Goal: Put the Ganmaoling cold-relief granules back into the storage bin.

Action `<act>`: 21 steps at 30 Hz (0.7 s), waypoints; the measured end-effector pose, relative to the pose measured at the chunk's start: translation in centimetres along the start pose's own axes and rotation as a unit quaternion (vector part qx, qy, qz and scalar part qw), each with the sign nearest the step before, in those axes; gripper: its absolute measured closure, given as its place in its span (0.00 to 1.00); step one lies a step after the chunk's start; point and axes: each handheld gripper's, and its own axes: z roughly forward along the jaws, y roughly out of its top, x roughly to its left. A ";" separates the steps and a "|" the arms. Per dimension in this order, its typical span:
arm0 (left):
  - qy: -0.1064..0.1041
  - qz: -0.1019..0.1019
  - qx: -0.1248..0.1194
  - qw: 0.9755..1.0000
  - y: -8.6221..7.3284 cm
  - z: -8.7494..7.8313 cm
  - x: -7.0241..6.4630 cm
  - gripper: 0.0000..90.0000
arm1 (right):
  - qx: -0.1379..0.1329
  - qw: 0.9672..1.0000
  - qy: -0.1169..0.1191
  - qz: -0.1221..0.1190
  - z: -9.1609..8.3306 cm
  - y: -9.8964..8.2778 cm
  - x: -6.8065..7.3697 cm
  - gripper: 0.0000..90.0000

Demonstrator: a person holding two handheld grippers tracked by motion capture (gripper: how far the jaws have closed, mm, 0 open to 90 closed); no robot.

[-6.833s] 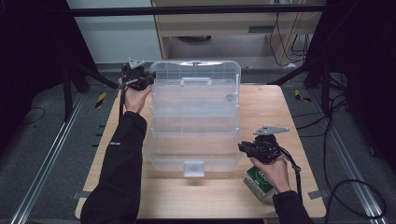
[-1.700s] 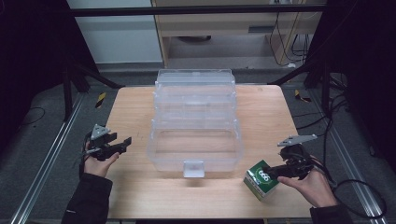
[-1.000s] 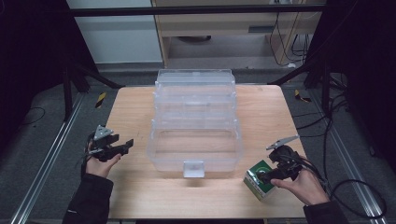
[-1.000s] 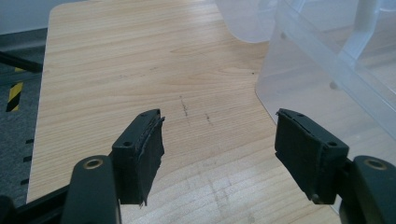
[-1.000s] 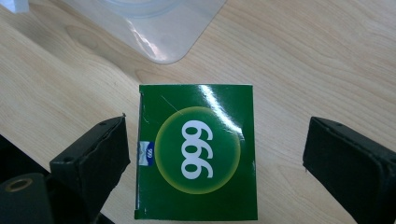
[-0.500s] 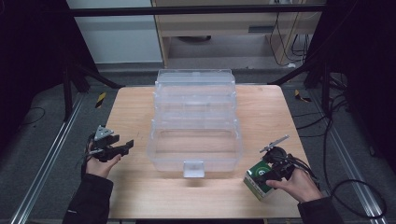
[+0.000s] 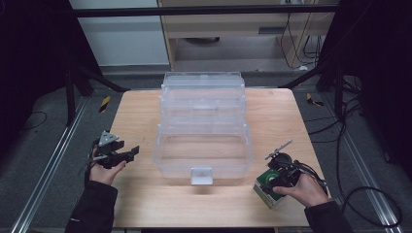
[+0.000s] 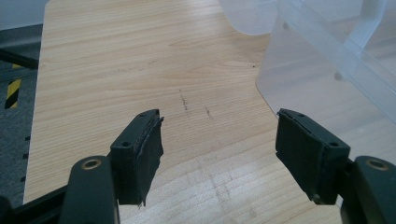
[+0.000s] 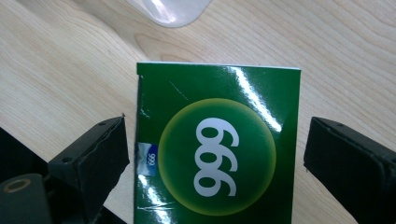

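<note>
**Right jaws straddle the green box**

The green box (image 9: pixel 217 144) lies flat on the worktop (image 7: pixel 136 116), near its front right corner, just right of the clear bin (image 7: pixel 203 131). The right gripper (image 9: pixel 215 154) is poised directly over it, jaws spread wide, one on either side of the box and neither touching it. The box sits squarely between them with small gaps both sides; its long axis appears to run along the gripper's line of sight, so the jaws would close across the narrower width. The left gripper (image 8: pixel 219 154) is well apart at the worktop's left edge, jaws released over bare wood beside the bin wall. The right hand (image 7: pixel 303 189) is plainly the nearer; a grasp likely needs only closing.
</note>
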 end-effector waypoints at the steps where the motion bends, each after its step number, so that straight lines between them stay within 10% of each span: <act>1: 0.000 0.000 0.001 1.000 0.0 0.0 0.0 0.34 | 0.004 1.000 0.000 0.001 0.2 0.0 -0.1 0.08; 21: -0.002 0.002 0.008 1.000 -0.1 0.2 -0.1 0.34 | 0.045 0.999 0.011 -0.008 1.6 0.2 -0.2 0.15</act>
